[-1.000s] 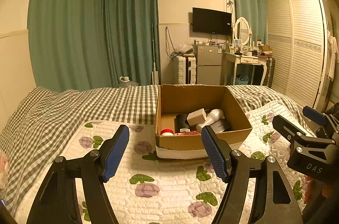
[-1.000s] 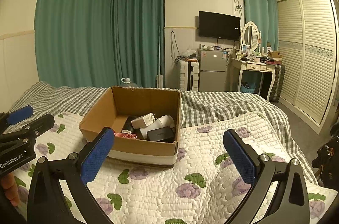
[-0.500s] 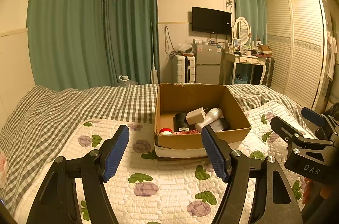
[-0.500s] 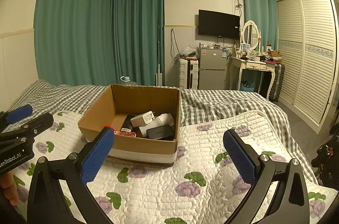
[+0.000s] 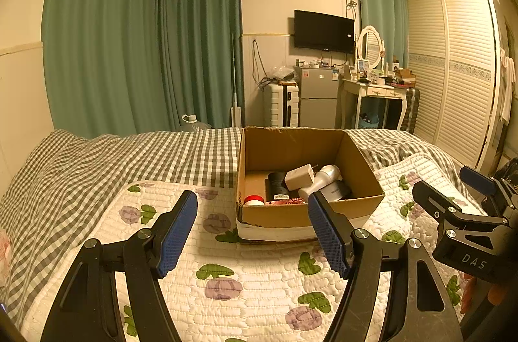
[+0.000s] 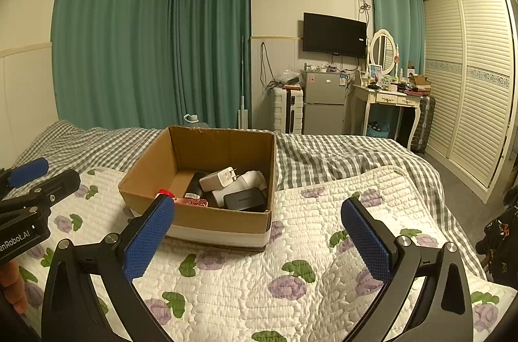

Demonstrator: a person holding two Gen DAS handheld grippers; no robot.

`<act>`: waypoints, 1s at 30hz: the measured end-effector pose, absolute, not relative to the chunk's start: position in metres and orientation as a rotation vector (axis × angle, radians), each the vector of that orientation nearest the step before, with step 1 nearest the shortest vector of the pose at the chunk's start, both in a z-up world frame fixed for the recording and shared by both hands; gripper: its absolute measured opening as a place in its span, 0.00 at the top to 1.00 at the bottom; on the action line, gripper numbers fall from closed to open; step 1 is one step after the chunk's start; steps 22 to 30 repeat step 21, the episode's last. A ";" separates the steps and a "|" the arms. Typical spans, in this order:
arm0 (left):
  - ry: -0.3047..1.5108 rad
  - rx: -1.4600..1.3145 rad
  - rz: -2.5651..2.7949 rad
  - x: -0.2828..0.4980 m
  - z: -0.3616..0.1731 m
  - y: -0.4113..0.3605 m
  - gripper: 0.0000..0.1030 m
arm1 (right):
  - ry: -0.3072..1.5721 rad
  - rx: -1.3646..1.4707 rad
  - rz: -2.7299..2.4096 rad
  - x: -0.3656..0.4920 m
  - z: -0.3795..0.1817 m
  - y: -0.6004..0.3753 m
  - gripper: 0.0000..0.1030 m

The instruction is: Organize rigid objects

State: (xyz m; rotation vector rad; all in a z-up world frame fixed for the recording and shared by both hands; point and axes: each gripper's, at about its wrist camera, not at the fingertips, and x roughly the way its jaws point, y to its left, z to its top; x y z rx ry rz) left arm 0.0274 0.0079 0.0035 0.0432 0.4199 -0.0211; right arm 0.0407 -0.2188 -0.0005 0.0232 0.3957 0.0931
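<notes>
An open cardboard box (image 5: 359, 157) stands on the floral quilt (image 5: 259, 277) of a bed; it also shows in the right wrist view (image 6: 145, 167). Inside lie a white plug adapter (image 5: 299, 177), a white cylinder device (image 5: 320, 180), a black item (image 5: 276, 183), a red-capped item (image 5: 254, 200) and a dark power bank (image 6: 244, 199). My left gripper (image 5: 252, 232) is open and empty, in front of the box. My right gripper (image 6: 259, 238) is open and empty, near the box's front right corner. Each gripper shows at the other view's edge.
A grey checked blanket (image 5: 129, 157) covers the bed beyond the quilt. Behind the bed are green curtains (image 5: 145, 34), a white suitcase (image 5: 281, 105), a small fridge (image 5: 319, 96), a dressing table (image 5: 375, 96) and a slatted wardrobe (image 5: 459, 76).
Both grippers have drawn back slightly from the box, which looks a little smaller and farther. Both stay open and empty.
</notes>
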 end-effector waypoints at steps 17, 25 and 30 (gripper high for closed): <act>0.416 0.044 -0.023 0.026 0.004 0.007 0.29 | 0.415 0.020 0.090 0.042 -0.004 -0.218 0.00; 0.400 0.041 -0.027 0.023 0.004 0.008 0.29 | 0.419 0.020 0.089 0.044 -0.003 -0.217 0.00; 0.400 0.041 -0.027 0.023 0.004 0.008 0.29 | 0.419 0.020 0.089 0.044 -0.003 -0.217 0.00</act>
